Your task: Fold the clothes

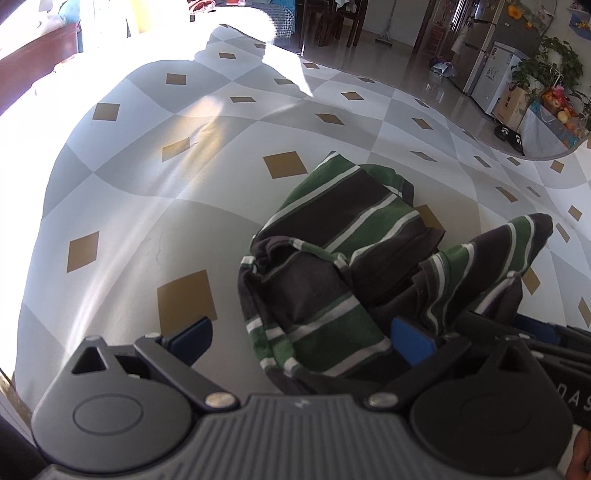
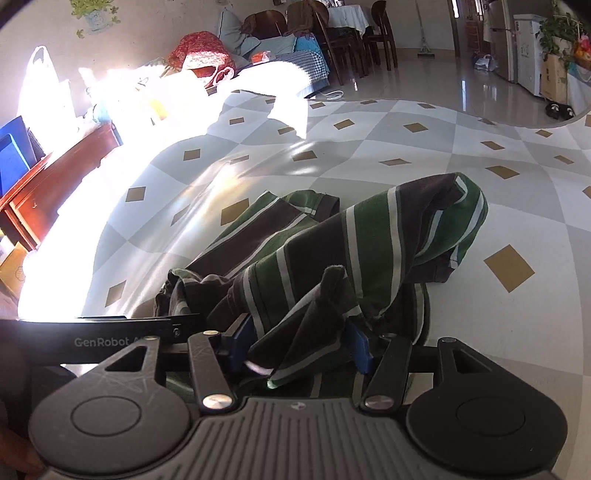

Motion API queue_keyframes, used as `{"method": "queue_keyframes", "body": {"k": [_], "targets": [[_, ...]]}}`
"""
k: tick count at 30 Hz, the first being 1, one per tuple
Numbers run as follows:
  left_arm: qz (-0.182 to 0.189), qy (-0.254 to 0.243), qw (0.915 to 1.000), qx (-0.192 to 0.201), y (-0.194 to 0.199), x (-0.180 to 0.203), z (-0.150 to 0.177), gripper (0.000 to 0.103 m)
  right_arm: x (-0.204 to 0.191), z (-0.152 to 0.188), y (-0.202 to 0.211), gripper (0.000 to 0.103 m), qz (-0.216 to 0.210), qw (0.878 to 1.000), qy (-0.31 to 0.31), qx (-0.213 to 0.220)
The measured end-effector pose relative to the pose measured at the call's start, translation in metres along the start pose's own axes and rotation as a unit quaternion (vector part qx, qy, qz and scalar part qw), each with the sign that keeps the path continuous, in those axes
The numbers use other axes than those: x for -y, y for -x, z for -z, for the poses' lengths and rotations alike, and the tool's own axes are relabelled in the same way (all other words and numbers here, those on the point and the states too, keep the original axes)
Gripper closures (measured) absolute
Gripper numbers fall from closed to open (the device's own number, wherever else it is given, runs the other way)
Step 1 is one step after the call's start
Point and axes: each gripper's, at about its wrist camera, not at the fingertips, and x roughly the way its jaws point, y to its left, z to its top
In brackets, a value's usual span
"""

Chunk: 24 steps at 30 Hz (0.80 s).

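While the striped shirt (image 2: 332, 243) lies bunched on the checked bed cover (image 2: 424, 155), the right gripper (image 2: 301, 343) is clamped on a gathered fold of its dark hem; cloth fills the gap between the blue pads (image 2: 240, 341), so this reads as a grip made to lift and straighten the fabric.

The left gripper (image 1: 306, 338) has its jaws standing wide apart. Part of the shirt lies between them, against the inner blue pad (image 1: 412, 339), but the outer pad is clear of cloth, so nothing is pinched. This position suggests readiness to take a second edge.

In the left wrist view the garment sits near the front edge of the cover, just ahead of both tools, with one sleeve (image 1: 517, 247) raised toward the right gripper.

Surroundings: a wooden cabinet (image 2: 59, 177) stands beside the bed, dining chairs (image 2: 369, 33) and a refrigerator (image 1: 484, 40) stand well apart. Strong sunlight (image 2: 110, 110) washes out the far left. Judged obstruction: only the shirt's own overlapped layers, which hide its edges.
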Motion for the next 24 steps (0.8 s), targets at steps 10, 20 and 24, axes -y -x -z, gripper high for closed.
{"method": "queue_keyframes", "body": {"k": [10,20,24], "targets": [[-0.003,-0.015,0.9999,-0.006,-0.012,0.01,0.005,0.0,0.021,0.0,0.007,0.093,0.028,0.996,-0.073,0.046],[-0.004,-0.031,0.9995,-0.006,-0.017,0.016,0.006,0.0,0.038,-0.005,0.041,0.095,0.1,0.985,-0.093,0.106],[-0.006,-0.027,0.9995,-0.014,-0.019,0.013,0.008,0.0,0.047,-0.004,0.045,0.095,0.131,0.979,-0.107,0.113]]}}
